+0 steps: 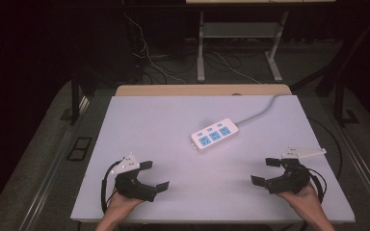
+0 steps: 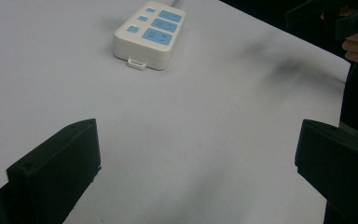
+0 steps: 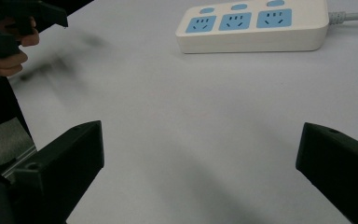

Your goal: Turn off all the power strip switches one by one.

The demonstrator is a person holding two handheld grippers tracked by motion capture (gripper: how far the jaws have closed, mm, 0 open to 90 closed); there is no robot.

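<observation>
Fingers: left gripper point(image 1: 153, 175) and right gripper point(image 1: 264, 171), black jaws spread wide, nothing between them; both low over the near edge, well apart, one at each near corner.
Table point(image 1: 154, 125): white top, wooden strip along the far edge.
Power strip point(image 1: 215, 135): white, three blue sockets, lying flat right of centre, beyond both grippers, untouched.
Cord point(image 1: 262, 109): grey, running to the far right.
</observation>
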